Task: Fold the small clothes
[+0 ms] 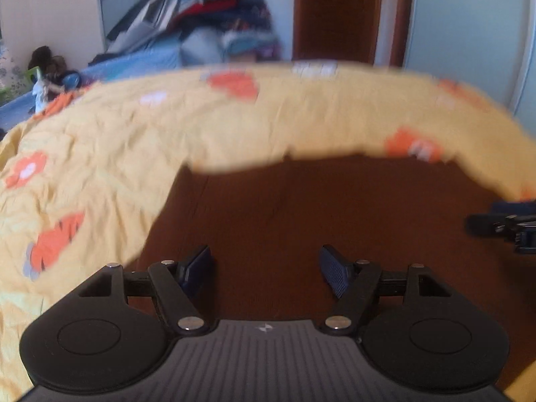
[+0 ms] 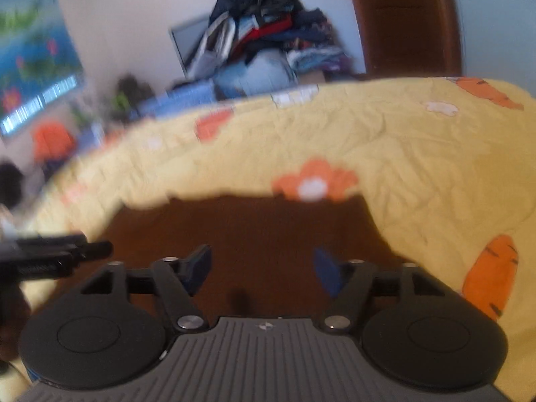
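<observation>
2 claws show up here, and both have their jaws spread apart with nothing between them. From the left wrist view, the left gripper (image 1: 264, 268) sits low in the middle of the frame, over a dark brown cloth (image 1: 301, 221). Its blue pads (image 1: 335, 274) do not touch the cloth as far as the blurry frame lets me tell. At the right edge of that frame, the tip of the right gripper (image 1: 502, 227) pokes in.

From the right wrist view, the right gripper (image 2: 261, 268) also sits low in the middle, above the same brown cloth (image 2: 254, 234). At the left edge, the left gripper (image 2: 53, 258) pokes in.

The brown cloth lies flat on a yellow sheet (image 1: 134, 140) with orange flowers and carrots on it. The sheet curves around the cloth on the top and sides of both frames.

Far back, in the top middle, a big pile of clothes (image 1: 201, 20) is stacked against the wall. A brown door (image 1: 338, 13) stands at the upper right. A blue picture (image 2: 33, 57) hangs at the upper left of the right wrist view.
</observation>
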Available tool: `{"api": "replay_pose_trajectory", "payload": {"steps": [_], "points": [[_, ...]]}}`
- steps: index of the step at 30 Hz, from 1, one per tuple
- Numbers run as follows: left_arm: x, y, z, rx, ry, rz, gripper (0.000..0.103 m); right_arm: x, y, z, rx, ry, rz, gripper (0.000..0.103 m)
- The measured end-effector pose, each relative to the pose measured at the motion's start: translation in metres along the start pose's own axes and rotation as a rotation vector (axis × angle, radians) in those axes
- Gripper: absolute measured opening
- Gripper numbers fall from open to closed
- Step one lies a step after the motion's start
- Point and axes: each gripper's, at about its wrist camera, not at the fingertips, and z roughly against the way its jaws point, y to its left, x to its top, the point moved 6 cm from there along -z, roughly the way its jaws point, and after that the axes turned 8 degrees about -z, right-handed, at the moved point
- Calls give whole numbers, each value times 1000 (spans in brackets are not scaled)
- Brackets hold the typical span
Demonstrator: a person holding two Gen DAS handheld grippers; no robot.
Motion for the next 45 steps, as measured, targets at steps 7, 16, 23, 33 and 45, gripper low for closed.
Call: {"api": "replay_pose_trajectory", "payload": {"steps": [7, 16, 23, 33, 45], "points": [[-17, 16, 17, 143, -104, -57, 80, -33, -27, 7, -78, -73, 162, 74], [-72, -64, 77, 61, -196, -259, 81, -84, 39, 44, -50, 15, 241, 85], [-72, -67, 98, 53, -166, -243, 78, -109, 34, 55, -93, 49, 280, 94], [-83, -63, 89, -1, -106, -137, 78, -122, 49, 47, -66, 27, 271, 103], [-88, -60, 95, 8, -123, -116, 79, -124, 46, 51, -63, 25, 256, 103]]}}
